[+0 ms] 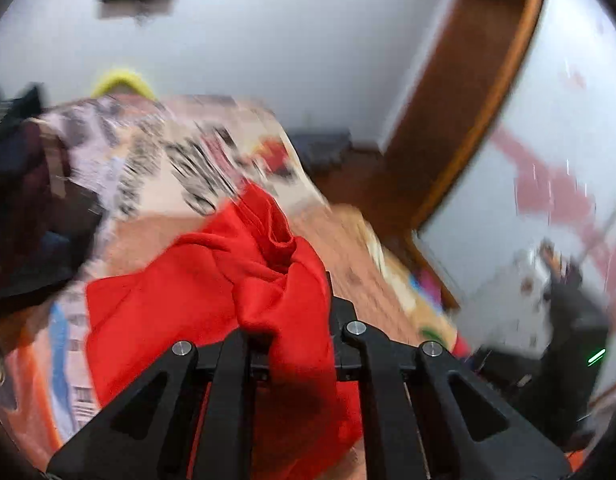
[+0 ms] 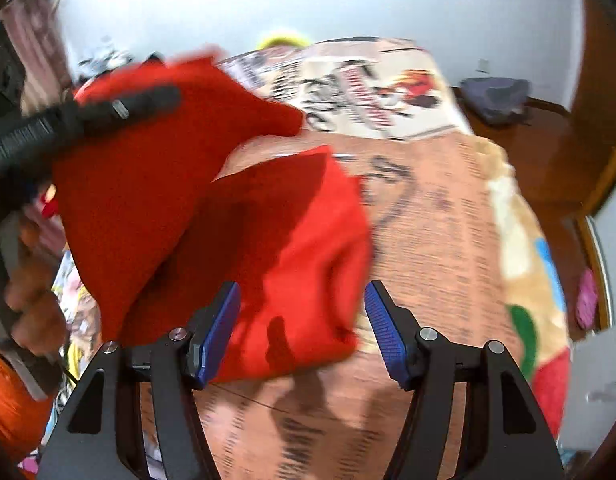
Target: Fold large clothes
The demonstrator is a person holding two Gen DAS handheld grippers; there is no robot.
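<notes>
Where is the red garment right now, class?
In both wrist views the red garment lies partly on the printed blanket, one end bunched in the shut left gripper and lifted at left; the open right gripper straddles its near edge.

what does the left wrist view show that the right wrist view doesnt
Only the left wrist view shows the left gripper up close, shut on a bunched fold of the red garment, plus a dark pile of clothes at the bed's edge. Only the right wrist view shows the right gripper open above the garment, and the hand holding the other gripper. Both show the garment, the printed blanket and the yellow object.
</notes>
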